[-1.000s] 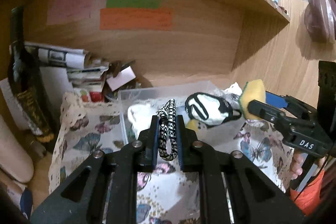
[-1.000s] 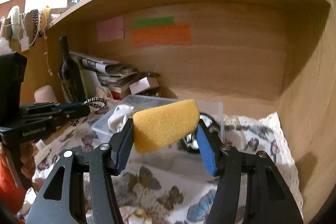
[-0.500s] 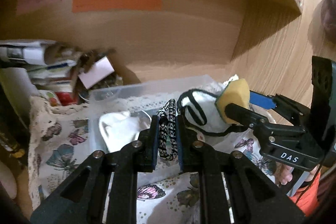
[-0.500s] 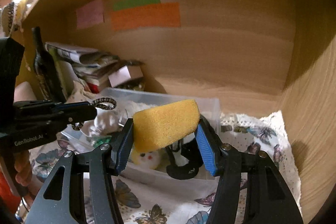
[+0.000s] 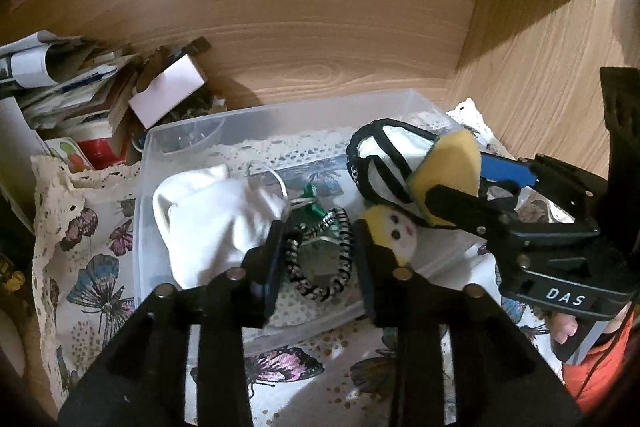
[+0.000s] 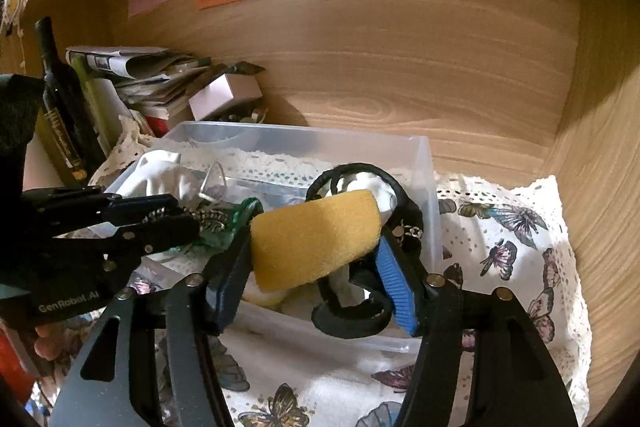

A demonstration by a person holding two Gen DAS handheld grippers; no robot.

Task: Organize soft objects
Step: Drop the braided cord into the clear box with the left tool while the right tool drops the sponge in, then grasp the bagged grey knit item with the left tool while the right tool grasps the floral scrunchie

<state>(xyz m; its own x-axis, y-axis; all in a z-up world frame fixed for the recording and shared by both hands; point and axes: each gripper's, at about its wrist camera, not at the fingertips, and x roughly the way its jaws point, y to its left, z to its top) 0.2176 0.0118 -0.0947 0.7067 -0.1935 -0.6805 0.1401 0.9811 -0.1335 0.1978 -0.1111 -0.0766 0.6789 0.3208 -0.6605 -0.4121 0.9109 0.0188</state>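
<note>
In the wooden alcove, my left jaws spread over the bin (image 5: 192,147), hair tie (image 5: 320,255) dropped in; right jaws grip the sponge (image 6: 316,235), undelivered.

Both tools are matte black plastic with silver screw heads along the fingers. The left hand-held gripper (image 5: 316,255) carries "GenRobot.AI" in pale lettering; the right hand-held gripper (image 6: 316,259) has ribbed blue pads (image 6: 394,283) and a white "DAS" label. Bare fingertips show, beside an orange sleeve.
</note>
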